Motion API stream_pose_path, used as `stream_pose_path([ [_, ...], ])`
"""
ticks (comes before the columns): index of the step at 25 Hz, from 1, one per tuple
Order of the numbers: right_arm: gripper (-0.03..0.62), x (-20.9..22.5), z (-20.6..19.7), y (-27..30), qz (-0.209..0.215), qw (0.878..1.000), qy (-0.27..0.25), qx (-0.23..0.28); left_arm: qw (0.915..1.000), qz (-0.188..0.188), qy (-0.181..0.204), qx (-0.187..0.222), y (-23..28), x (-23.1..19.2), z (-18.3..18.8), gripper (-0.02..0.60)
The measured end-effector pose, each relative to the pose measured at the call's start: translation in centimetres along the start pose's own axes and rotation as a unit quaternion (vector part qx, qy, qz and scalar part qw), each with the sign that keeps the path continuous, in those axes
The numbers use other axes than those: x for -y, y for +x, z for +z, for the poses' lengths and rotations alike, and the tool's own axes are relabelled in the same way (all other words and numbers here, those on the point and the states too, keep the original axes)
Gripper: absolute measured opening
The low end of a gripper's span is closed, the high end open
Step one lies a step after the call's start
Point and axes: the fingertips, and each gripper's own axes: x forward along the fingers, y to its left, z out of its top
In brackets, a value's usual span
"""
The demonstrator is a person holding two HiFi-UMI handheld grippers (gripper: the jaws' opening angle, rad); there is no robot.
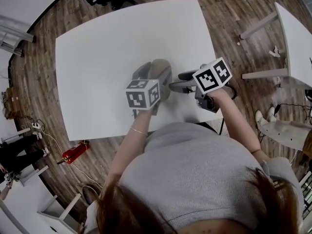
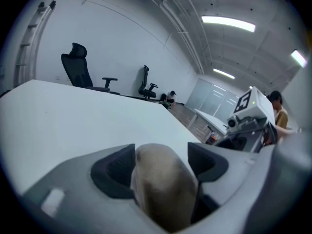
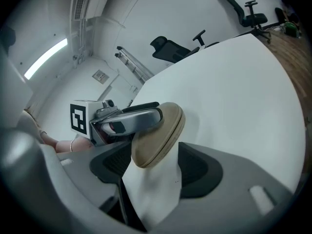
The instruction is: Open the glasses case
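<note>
Wood-plank floor (image 1: 234,13) surrounds the station. A white worktop (image 1: 112,48) occupies the centre of the head view, and its surface carries only the task item and the tools working over it. A second white table (image 1: 297,38) stands well apart at the right. The person (image 1: 195,174), in a grey top, stands at the near edge of the worktop with both arms extended over it. Black chairs (image 2: 80,69) stand beyond the far edge. The left tool (image 1: 155,77) points forward and downward near the near edge. It is clenched on the case (image 3: 158,133), with one jaw laid across the upper shell, as the right gripper view shows, and the case filling the space between the pads in its own view. The right tool (image 1: 180,82) comes in from the right, just beside the left tool. Its jaws stand apart and released, and the lower end of the case sits in line with the gap between them without either pad pressing on it. The case is beige, oval and tilted on edge, and its seam is visible and closed. Whether its lower end touches the worktop cannot be determined. A red extinguisher (image 1: 73,153) lies on the floor to the left. A thin bracelet (image 1: 138,130) sits on the left wrist.
</note>
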Motion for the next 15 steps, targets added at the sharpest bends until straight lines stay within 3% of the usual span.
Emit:
stream_pose_path([
  [4, 0.296, -0.7, 1.1, -0.1, -0.007, 0.999, -0.021, 0.027, 0.9997, 0.000, 0.010, 0.023, -1.1, 0.2, 1.2, 0.341],
  [7, 0.275, -1.7, 4.0, -1.8, -0.038, 0.989, -0.083, 0.115, 0.9970, 0.004, 0.007, 0.076, -3.5, 0.1, 3.3, 0.320],
  [8, 0.274, -2.3, 5.5, -2.8, -0.056, 0.979, -0.113, 0.161, 0.9945, 0.006, 0.010, 0.104, -4.6, 0.3, 4.5, 0.297],
  [10, 0.193, -4.2, 8.3, -4.9, -0.086, 0.952, -0.173, 0.238, 0.9867, 0.007, 0.024, 0.161, -6.8, 1.1, 7.3, 0.270],
  [15, 0.085, -9.8, 12.2, -8.0, -0.126, 0.882, -0.300, 0.341, 0.9646, -0.006, 0.085, 0.250, -10.8, 4.7, 12.0, 0.191],
])
